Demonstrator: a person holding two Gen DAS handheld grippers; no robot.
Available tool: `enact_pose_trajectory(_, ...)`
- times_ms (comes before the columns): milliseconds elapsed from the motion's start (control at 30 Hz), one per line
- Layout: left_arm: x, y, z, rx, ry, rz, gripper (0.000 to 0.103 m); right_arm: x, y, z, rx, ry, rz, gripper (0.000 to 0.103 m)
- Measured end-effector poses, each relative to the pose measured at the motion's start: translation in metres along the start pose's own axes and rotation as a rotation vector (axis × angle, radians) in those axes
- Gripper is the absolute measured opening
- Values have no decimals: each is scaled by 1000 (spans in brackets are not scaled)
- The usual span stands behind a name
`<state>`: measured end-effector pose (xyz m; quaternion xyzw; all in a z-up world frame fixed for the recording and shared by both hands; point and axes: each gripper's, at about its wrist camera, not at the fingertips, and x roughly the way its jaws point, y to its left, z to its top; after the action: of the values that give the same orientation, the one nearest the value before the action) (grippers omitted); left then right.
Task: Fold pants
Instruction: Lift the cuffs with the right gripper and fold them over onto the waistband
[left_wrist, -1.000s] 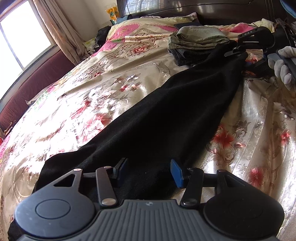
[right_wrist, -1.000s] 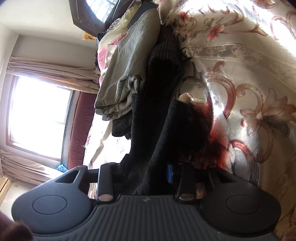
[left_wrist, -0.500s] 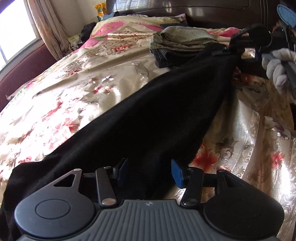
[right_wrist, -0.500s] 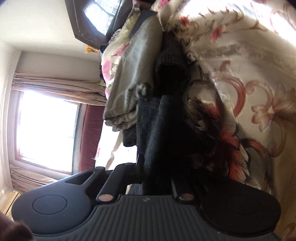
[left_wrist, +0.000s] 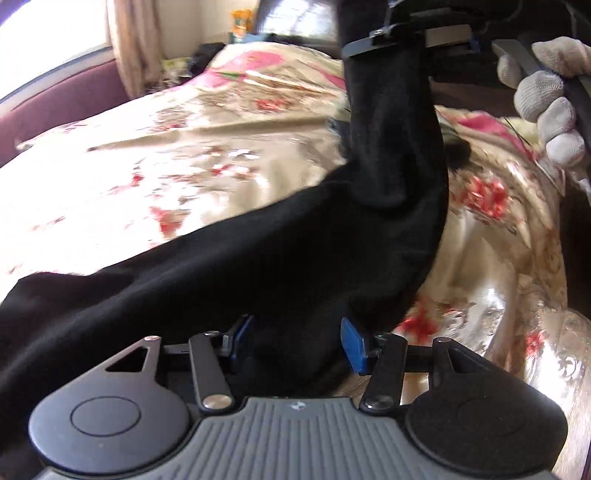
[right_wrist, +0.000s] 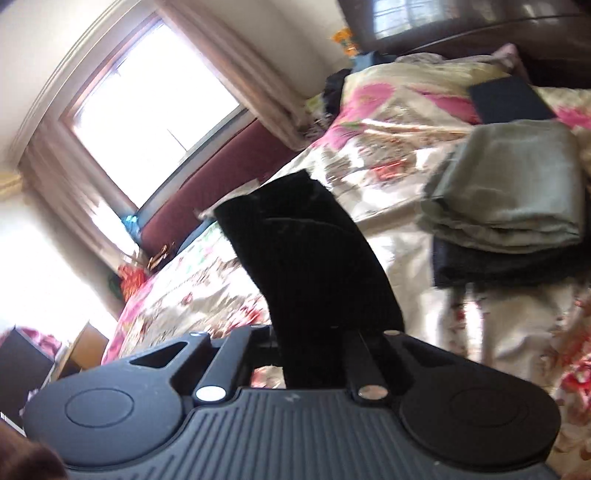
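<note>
Black pants (left_wrist: 280, 266): long axis from left gripper (left_wrist: 295, 343), fingers spread astride the bed-level end, up to right gripper (right_wrist: 314, 332), fingers clenched on the raised end.

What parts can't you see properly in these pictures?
- Left wrist view: the black pants run off the left edge, so that end is cut off.
- Left wrist view: the floral bedspread is blurred, its flowers smeared.
- Right wrist view: the pants cover the right gripper, hiding its fingers.
- Right wrist view: the dark item under the folded grey-green clothes is shadowed, so what it is stays unclear.
- Left wrist view: the gloved hand is cut off by the right edge.
</note>
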<state>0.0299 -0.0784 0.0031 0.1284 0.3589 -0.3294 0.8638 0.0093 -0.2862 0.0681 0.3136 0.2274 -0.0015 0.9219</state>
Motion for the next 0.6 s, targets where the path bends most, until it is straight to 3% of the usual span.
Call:
enact_pose_trajectory(233,-52,69,-38,-127,-55,213,67,90,118,-67,-243,256,141,9)
enact_pose_trajectory(367,-63,98,-65,-229,-43,267,67,126,158,-114,-331,363,160,9)
enact_pose_trajectory(467,-75,109,-80,-288,-66,273,67,135,176,-131,-370,392,154,9)
enact_pose_trajectory(600,-82,116,-83,-322,-92,284,67,131,212,-137,-509,354,151,9)
